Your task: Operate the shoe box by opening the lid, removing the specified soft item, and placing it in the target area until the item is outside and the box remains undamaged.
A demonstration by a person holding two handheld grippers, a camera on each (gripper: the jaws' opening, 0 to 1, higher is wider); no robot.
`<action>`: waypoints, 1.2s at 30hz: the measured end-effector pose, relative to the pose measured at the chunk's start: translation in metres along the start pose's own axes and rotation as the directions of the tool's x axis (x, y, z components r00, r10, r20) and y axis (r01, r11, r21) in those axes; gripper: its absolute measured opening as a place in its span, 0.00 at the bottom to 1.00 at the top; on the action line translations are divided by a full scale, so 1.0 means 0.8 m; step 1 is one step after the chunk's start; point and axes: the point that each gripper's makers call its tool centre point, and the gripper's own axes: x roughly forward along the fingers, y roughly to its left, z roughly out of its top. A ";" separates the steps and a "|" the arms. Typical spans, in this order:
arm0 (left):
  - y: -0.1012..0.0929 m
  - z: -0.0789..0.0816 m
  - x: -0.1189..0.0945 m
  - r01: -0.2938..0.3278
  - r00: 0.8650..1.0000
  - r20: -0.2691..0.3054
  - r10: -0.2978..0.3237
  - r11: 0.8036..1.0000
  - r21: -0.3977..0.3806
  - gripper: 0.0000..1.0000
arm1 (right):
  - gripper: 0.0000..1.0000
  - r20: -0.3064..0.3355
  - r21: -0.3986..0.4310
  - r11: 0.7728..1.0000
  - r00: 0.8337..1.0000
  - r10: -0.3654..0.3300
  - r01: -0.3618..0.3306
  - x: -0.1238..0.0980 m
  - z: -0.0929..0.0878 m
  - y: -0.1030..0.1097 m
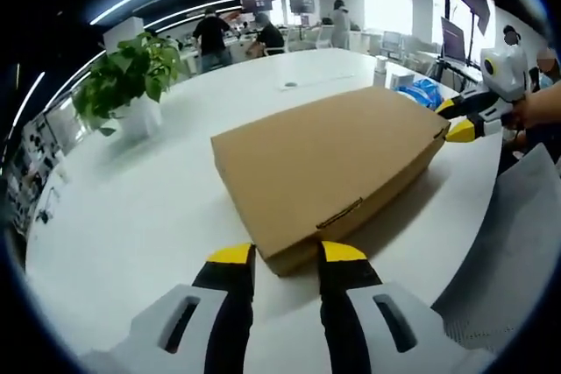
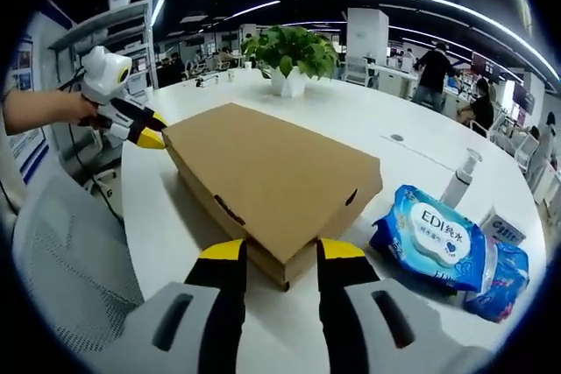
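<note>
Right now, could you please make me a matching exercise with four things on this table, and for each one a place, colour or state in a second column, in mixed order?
Things:
1. shoe box
2. potted plant
3. wipes pack
4. pump bottle

Descriptions:
A. green leaves in a white pot, beyond the box in the right gripper view
B. blue and white, lying flat beside the box
C. brown cardboard, lid closed
D. standing upright behind the blue pack

Pairs: 1-C, 2-A, 3-B, 4-D
</note>
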 end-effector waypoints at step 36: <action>0.036 0.061 0.068 0.004 1.000 -0.017 -0.004 1.000 -0.009 0.27 | 0.28 -0.010 -0.004 1.000 1.000 -0.001 0.001 0.050 0.035 -0.075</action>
